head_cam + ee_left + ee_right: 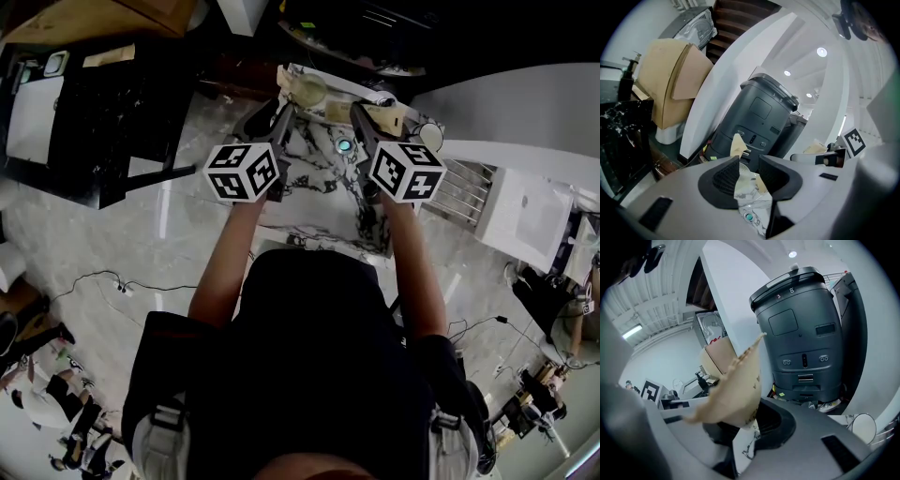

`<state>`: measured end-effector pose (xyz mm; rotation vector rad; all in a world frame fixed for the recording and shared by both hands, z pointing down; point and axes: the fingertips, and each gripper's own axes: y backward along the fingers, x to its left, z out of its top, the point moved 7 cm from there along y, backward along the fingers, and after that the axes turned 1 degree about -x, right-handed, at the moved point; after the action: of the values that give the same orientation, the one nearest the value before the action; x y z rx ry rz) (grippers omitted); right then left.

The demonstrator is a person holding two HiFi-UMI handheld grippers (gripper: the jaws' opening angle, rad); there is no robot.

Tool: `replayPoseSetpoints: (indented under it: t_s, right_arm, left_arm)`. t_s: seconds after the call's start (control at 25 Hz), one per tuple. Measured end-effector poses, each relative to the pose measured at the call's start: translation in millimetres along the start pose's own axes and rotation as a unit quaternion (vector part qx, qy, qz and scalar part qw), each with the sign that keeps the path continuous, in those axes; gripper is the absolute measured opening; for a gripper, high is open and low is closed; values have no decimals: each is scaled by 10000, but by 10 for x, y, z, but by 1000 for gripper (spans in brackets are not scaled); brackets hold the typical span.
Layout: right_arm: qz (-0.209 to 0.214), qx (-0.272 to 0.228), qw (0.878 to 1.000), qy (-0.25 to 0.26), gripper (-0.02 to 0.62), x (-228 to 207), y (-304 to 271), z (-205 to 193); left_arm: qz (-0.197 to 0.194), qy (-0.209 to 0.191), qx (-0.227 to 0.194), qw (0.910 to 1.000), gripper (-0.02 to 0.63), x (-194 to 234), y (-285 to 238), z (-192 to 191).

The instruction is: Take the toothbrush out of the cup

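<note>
Right gripper [747, 423]: jaws clamped on a tan paper packet [733, 390], which stands up out of them. Left gripper [749, 165]: jaws narrowly apart, a tan paper end loose in the gap. Clear cup [309, 90] stands at the marbled table's [314, 178] far edge. I cannot make out the toothbrush itself.

Left tool [284, 108], right tool [357, 110], marbled table [319, 192].

Tan toothbrush packet [733, 390], tilted, in right claw [743, 423]
</note>
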<state>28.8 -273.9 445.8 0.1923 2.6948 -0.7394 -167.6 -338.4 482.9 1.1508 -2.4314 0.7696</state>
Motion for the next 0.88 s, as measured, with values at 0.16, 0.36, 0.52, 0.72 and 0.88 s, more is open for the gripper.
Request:
replayPoseSetpoints:
  t_s: [0.16, 0.36, 0.52, 0.72, 0.88]
  right_arm:
    - [-22, 22, 10000, -36, 67, -28, -23, -21]
    - [-63, 54, 9999, -65, 67, -62, -25, -21]
    - [-50, 66, 9999, -100, 67, -67, -10, -27]
    - [-51, 95, 9999, -96, 67, -72, -20, -32]
    - [-65, 109, 9999, -89, 67, -73, -15, -21]
  left_arm:
    - [84, 43, 13, 10000, 151, 69, -65, -9]
    - [82, 97, 78, 9999, 164, 118, -166, -21]
    - [121, 146, 173, 9997, 169, 156, -243, -63]
    - [148, 219, 250, 9993, 172, 214, -351, -107]
    - [147, 205, 325, 9992, 172, 245, -423, -123]
